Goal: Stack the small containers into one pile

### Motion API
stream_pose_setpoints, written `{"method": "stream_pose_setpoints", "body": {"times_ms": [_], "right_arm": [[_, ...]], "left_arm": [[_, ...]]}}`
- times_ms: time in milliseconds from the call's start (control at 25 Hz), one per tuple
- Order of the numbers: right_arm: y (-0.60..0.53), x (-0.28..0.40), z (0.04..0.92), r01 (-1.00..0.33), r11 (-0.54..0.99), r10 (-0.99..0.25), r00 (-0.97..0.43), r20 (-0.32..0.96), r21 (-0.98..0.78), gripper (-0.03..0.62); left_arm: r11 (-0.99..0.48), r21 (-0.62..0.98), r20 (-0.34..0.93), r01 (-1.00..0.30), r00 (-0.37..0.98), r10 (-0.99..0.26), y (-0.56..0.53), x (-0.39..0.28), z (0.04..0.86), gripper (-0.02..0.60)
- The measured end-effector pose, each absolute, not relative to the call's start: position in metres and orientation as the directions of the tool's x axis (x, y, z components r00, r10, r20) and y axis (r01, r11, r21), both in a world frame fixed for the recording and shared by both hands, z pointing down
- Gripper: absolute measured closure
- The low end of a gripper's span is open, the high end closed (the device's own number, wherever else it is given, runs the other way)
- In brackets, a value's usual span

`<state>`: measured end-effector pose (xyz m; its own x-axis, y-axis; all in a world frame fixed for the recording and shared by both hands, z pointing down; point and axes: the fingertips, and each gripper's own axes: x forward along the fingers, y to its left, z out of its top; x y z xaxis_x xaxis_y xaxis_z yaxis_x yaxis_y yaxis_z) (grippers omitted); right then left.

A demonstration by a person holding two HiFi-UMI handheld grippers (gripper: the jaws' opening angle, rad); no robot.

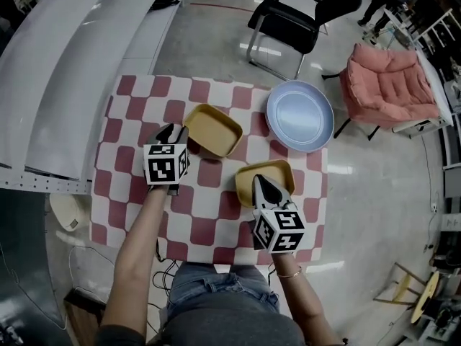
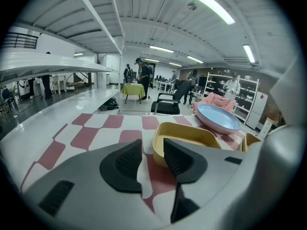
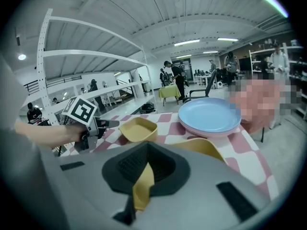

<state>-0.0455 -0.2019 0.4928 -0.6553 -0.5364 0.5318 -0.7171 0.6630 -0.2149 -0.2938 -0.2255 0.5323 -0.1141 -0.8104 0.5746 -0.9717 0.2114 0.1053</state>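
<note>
Your left gripper (image 2: 152, 146) stood with its jaws apart and nothing between them. One yellow container (image 2: 189, 132) lay just ahead of its right finger. Your right gripper (image 3: 146, 152) was clamped on the near rim of the second yellow container (image 3: 204, 148). Each marker cube (image 1: 166, 163) bore only square black-and-white codes. Only the head view showed bare checked tablecloth (image 1: 130, 157) left of the left fingers. A blue plate (image 1: 300, 115) lay beyond the right fingers.

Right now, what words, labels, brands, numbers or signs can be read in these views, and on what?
No readable text anywhere.
Cube on the left gripper: black-and-white square markers, patterns, no letters.
Cube on the right gripper: same.
Both containers, plate, tablecloth: no print.
</note>
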Motion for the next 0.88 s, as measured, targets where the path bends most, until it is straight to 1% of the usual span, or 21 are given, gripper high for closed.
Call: {"method": "stream_pose_setpoints", "body": {"times_ms": [240, 480, 640, 880], "right_arm": [[-0.204, -0.045, 0.495, -0.76, 0.615, -0.574, -0.614, 0.542, -0.209, 0.585], [-0.21, -0.04, 0.496, -0.801, 0.564, -0.611, -0.568, 0.551, -0.201, 0.583], [-0.214, -0.036, 0.497, -0.82, 0.538, -0.629, -0.544, 0.555, -0.194, 0.583], [-0.213, -0.036, 0.498, -0.829, 0.528, -0.634, -0.53, 0.563, -0.185, 0.585]], "left_arm": [[0.119, 0.081, 0.59, -0.99, -0.049, -0.806, -0.256, -0.295, 0.541, 0.43], [0.069, 0.104, 0.624, -0.992, 0.011, -0.782, -0.278, -0.295, 0.558, 0.433], [0.051, 0.137, 0.635, -0.989, 0.048, -0.771, -0.286, -0.292, 0.57, 0.453], [0.06, 0.13, 0.634, -0.99, 0.037, -0.772, -0.286, -0.294, 0.576, 0.493]]}}
